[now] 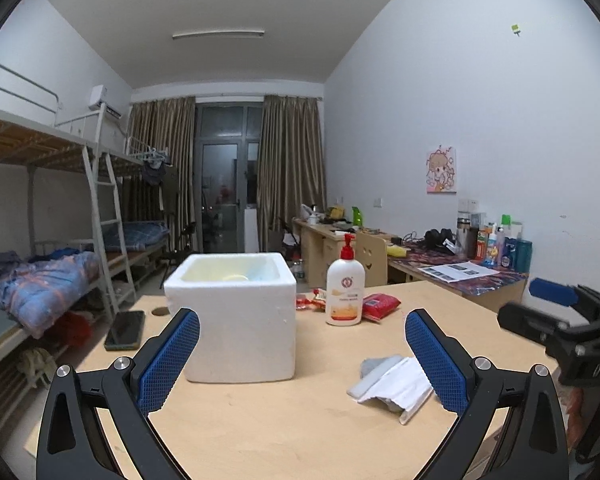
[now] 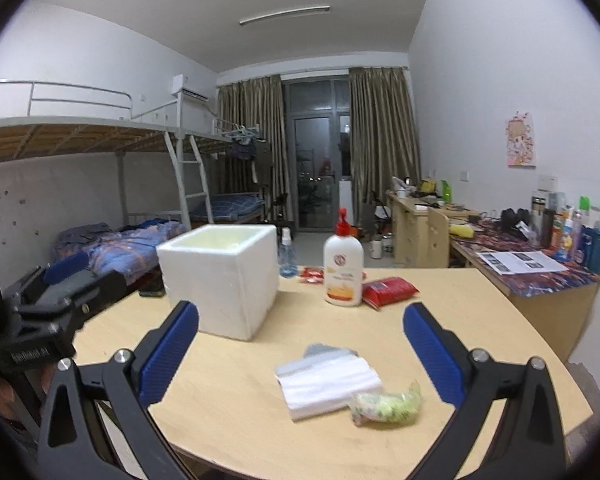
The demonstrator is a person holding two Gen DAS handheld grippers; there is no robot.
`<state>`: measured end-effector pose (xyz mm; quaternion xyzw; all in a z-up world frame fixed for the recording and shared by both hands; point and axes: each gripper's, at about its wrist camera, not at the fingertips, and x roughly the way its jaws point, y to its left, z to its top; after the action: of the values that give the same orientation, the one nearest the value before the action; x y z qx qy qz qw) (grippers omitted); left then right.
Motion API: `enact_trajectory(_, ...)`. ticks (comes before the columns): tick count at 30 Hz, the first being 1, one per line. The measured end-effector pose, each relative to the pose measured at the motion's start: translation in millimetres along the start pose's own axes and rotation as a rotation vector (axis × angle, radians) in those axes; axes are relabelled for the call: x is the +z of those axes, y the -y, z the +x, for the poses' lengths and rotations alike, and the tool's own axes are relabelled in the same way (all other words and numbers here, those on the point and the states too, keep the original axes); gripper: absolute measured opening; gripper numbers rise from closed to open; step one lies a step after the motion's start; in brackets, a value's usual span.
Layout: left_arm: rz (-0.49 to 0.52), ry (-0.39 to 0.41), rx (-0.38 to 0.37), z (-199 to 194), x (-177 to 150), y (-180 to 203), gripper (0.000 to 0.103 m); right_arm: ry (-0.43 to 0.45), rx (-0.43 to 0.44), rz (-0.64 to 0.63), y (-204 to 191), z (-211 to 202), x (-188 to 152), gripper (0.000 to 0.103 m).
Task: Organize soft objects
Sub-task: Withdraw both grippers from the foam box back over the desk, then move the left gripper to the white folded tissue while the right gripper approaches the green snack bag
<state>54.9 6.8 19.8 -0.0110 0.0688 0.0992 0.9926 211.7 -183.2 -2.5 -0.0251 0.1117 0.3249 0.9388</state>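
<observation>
Foam box (image 1: 240,320) contents mostly hidden

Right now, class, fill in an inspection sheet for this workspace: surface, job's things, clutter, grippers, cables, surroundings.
Surface: light wooden table, mostly bare.
Job's things: white foam box, open-topped; folded white cloth with a yellow-green bag against it.
Clutter: pump bottle, red packets, phone.
Grippers: left gripper and right gripper open, holding nothing.
Cables: nothing seen on the table.
Surroundings: bunk beds, cluttered desks.

Both wrist views low over the table (image 1: 300,432), facing the window, sharing foam box (image 1: 240,320)
</observation>
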Motion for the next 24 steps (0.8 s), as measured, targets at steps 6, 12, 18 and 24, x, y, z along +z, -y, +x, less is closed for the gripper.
enact_trajectory(6, -0.040, -0.014, -0.031, 4.8, -17.6, 0.0, 0.103, -0.038, -0.044, 0.012, 7.2, 0.5, -21.8, 0.103)
enact_trajectory(12, -0.065, -0.029, -0.049, 12.3, -29.6, -0.2, 0.103, -0.029, -0.063, 0.086, 22.0, -4.2, -32.9, 0.103)
enact_trajectory(18, -0.069, -0.060, -0.069, 23.6, -35.6, 4.6, 0.103, -0.054, -0.067, 0.109, 32.7, 0.7, -35.2, 0.103)
enact_trajectory(24, -0.059, -0.097, -0.110, 39.1, -40.7, 12.6, 0.103, -0.061, -0.095, 0.114, 39.5, 1.5, -39.6, 0.103)
